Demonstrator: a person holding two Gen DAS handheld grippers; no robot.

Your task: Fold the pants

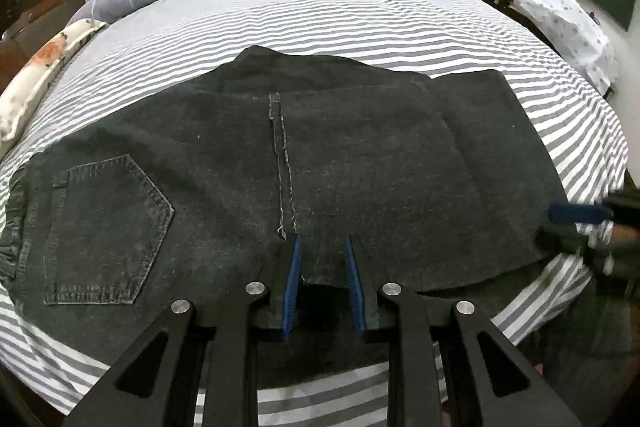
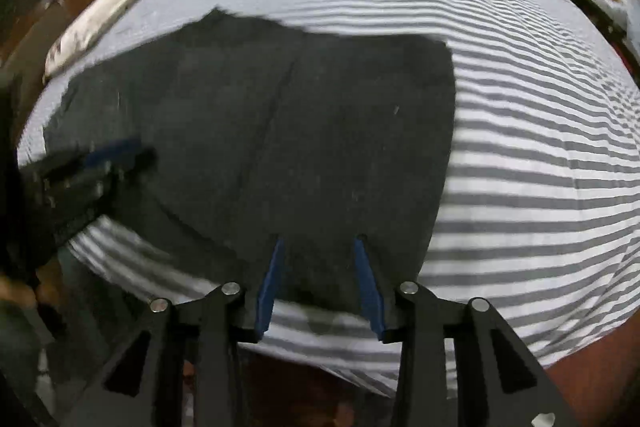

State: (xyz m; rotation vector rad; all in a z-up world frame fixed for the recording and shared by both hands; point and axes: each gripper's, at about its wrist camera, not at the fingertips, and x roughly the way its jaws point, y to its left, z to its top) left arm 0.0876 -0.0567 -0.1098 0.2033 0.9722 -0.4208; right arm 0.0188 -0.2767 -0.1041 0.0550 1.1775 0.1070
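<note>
Looking down, I see the pants (image 1: 280, 163) lying folded on the bed (image 1: 360, 19); my left gripper (image 1: 322, 243) and right gripper (image 2: 319, 243) both stand spread over their near edge, gripping nothing.

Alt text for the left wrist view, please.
Dark grey denim pants lie folded flat on a grey-and-white striped bedsheet, back pocket at left. The left gripper, blue-padded, straddles their near edge; the right gripper is blurred at right.
</note>
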